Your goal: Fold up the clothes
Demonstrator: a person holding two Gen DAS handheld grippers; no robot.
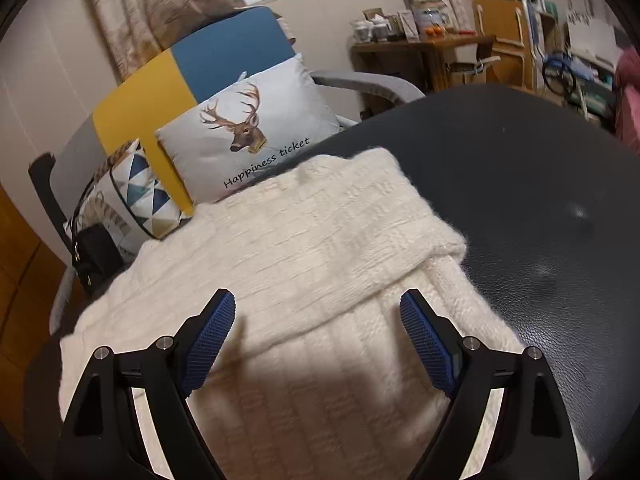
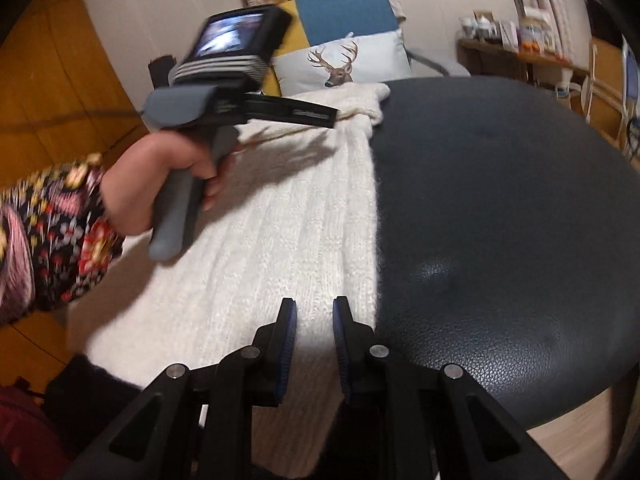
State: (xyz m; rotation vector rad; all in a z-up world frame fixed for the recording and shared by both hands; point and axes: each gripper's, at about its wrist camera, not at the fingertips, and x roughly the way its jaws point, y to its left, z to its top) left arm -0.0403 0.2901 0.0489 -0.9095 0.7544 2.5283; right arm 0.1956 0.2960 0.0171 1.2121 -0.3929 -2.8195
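A cream knitted sweater (image 1: 304, 232) lies on a round dark leather table (image 1: 540, 184), its far part folded over into a thick flap. My left gripper (image 1: 318, 300) hovers over the near part of the sweater, jaws wide open with nothing between them. In the right wrist view the sweater (image 2: 280, 232) runs along the left side of the table (image 2: 500, 200). A hand holds the left gripper (image 2: 328, 114) above the sweater's far end. My right gripper (image 2: 314, 308) is over the sweater's near right edge, its blue pads a narrow gap apart with nothing pinched.
Behind the table stands a blue and yellow chair with a deer pillow (image 1: 248, 136) and a patterned pillow (image 1: 140, 196). A black bag (image 1: 96, 256) sits to the left. A cluttered wooden shelf (image 1: 420, 40) is at the back right. A floral sleeve (image 2: 52, 232) enters from the left.
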